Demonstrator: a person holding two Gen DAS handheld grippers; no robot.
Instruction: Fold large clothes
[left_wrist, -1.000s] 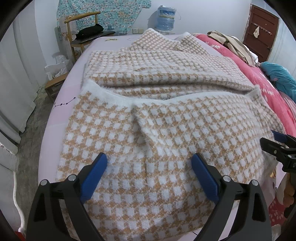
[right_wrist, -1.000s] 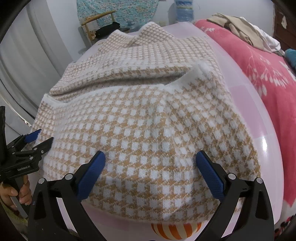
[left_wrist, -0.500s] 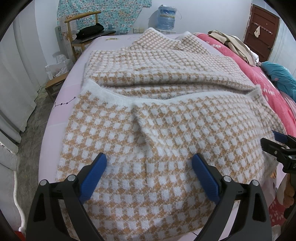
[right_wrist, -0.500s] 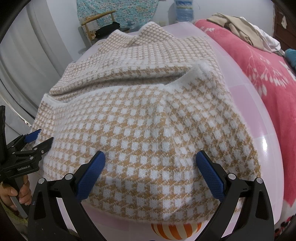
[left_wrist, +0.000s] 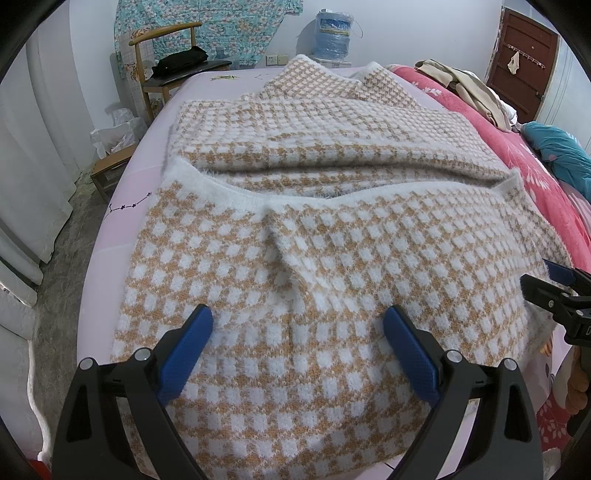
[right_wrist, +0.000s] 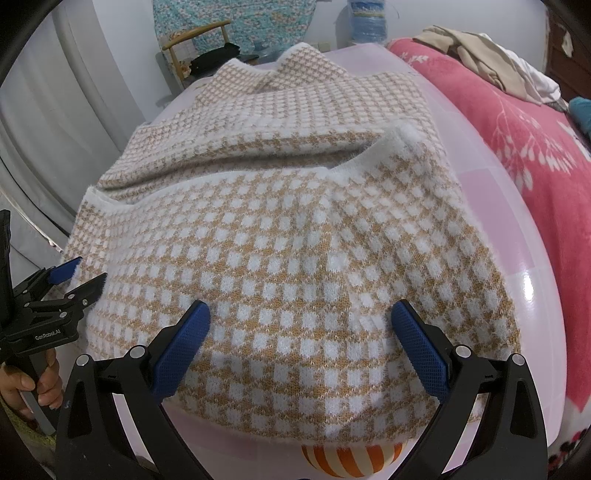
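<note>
A large tan-and-white checked knit sweater (left_wrist: 332, 236) lies spread on a pink bed sheet (left_wrist: 122, 221). Its near half is folded forward, so a fuzzy white hem (left_wrist: 229, 188) runs across the middle. The same sweater (right_wrist: 280, 240) fills the right wrist view. My left gripper (left_wrist: 297, 319) hovers open over the near left part of the fabric with nothing between its blue fingers. The left gripper (right_wrist: 75, 278) also shows at the sweater's left edge in the right wrist view. My right gripper (right_wrist: 301, 314) stands open over the near right part. The right gripper (left_wrist: 550, 280) appears at the far right of the left wrist view.
A red floral blanket (left_wrist: 517, 147) with a pile of beige clothes (left_wrist: 461, 85) lies to the right. A wooden chair (left_wrist: 166, 62), a water bottle (left_wrist: 334, 37) and a brown door (left_wrist: 524, 62) are at the back. An orange striped ball (right_wrist: 351, 458) sits below the bed edge.
</note>
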